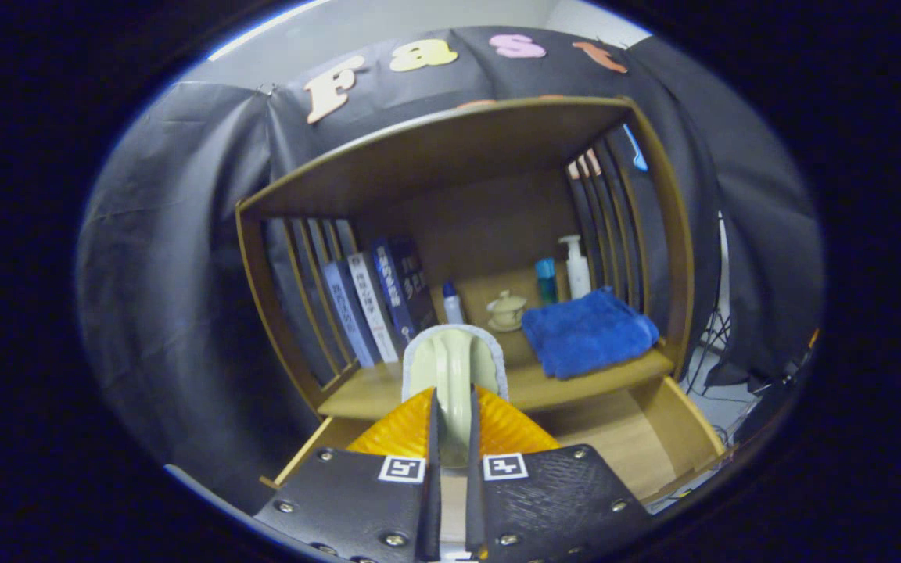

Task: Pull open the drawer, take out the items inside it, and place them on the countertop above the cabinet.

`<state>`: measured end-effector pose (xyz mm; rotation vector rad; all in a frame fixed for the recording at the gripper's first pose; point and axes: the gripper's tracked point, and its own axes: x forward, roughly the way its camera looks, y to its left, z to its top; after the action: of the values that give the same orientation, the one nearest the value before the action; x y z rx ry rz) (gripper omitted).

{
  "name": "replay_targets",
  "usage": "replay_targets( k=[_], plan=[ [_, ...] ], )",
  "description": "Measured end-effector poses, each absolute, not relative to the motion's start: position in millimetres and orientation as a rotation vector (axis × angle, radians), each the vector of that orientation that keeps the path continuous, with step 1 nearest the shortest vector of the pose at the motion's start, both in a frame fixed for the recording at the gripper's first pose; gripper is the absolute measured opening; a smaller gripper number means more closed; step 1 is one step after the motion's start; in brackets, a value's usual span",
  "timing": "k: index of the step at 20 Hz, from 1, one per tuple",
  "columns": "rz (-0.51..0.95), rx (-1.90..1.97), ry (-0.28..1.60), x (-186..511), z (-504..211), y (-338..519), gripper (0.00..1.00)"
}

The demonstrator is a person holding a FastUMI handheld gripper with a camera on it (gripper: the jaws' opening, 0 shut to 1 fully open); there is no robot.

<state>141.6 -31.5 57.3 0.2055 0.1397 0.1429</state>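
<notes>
My gripper (454, 403) is shut on the handle of a pale cream mug (427, 367) with a light blue-grey rim. The mug hangs just ahead of my fingertips, over the front edge of the wooden countertop (576, 381). Below and nearer to me the drawer (630, 438) stands pulled open, and the part of its wooden floor that shows to the right of my fingers is bare. The left part of the drawer is hidden behind my fingers.
On the countertop lie a folded blue towel (587, 332) at the right, a small lidded cup (507, 310), a white pump bottle (576, 267), a teal bottle (547, 281), a small spray bottle (451, 303) and several leaning books (376, 301) at the left. Slatted side walls and a wooden top enclose the shelf.
</notes>
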Motion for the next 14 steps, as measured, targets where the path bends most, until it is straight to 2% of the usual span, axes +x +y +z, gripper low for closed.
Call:
replay_targets(
  k=[6, 14],
  plan=[
    [0.101, 0.178, 0.138, 189, 62, -31, 0.13],
    [0.034, 0.124, 0.329, 274, -21, -18, 0.13]
  ],
)
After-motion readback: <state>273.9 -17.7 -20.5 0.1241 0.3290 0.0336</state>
